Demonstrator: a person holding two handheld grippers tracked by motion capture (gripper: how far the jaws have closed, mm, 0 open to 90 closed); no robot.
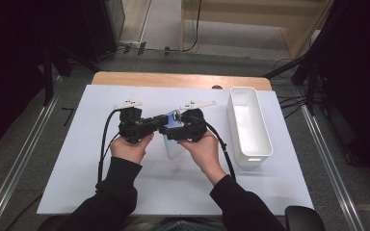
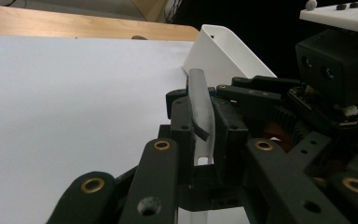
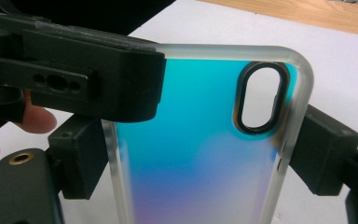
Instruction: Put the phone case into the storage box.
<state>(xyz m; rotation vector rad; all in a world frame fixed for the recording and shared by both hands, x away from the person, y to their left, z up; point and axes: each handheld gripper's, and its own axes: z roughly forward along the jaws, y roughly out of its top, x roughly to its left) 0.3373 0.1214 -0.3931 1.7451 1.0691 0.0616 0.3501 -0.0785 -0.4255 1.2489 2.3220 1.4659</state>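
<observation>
- High view: both hands are holding a phone case (image 1: 173, 137) above the desk (image 1: 77, 168), left of the white bin (image 1: 265, 144).
- Left gripper view: the left gripper (image 2: 199, 126) jaws are pinching the case's edge.
- Right gripper view: the right gripper (image 3: 193, 158) jaws are clamping the case's sides.

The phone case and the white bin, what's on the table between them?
Nothing but bare white table sheet lies between the phone case and the white bin, as the high view shows.

Nope, no readable text, labels, brands or numbers on anything here, as far as I can tell.
</observation>
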